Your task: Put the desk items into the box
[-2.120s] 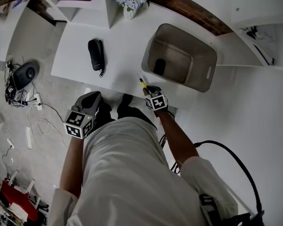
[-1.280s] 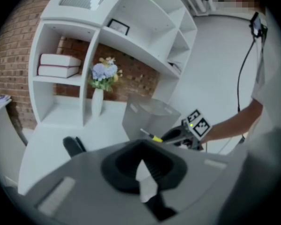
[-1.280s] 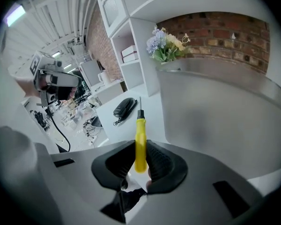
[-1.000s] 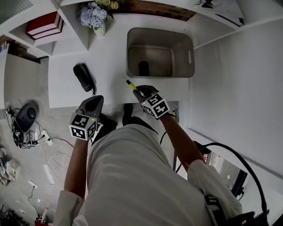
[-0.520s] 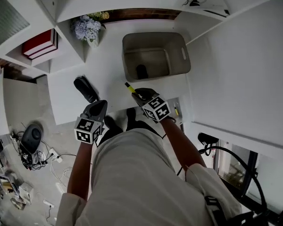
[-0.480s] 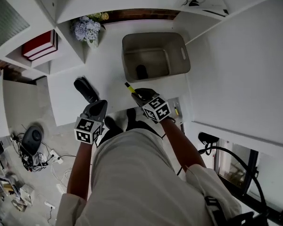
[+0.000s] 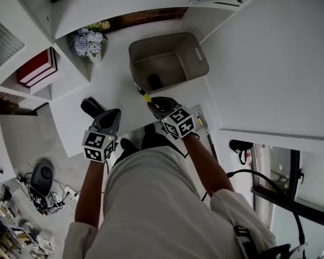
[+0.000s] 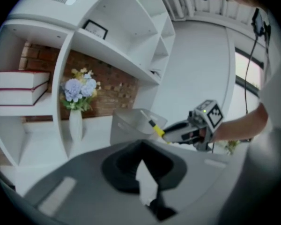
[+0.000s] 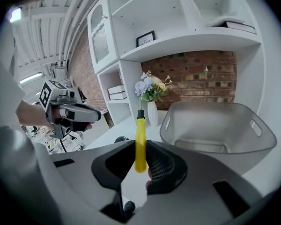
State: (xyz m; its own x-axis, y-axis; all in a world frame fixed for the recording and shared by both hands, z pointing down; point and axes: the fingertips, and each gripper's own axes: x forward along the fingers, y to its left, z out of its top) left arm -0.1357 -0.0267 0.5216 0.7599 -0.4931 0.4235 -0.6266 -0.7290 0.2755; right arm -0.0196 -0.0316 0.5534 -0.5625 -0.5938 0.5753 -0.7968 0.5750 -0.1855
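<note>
Yellow screwdriver (image 9: 140,146), clamped by its handle in the right tongs (image 7: 154,104), lies lengthwise along them, dark tip aimed toward the grey box's (image 7: 201,63) left edge, while the left tongs (image 7: 112,115) are closed and empty.

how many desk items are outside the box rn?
2: a yellow-handled tool held in the right gripper, and a black item on the desk near the left gripper. Others may be hidden.
</note>
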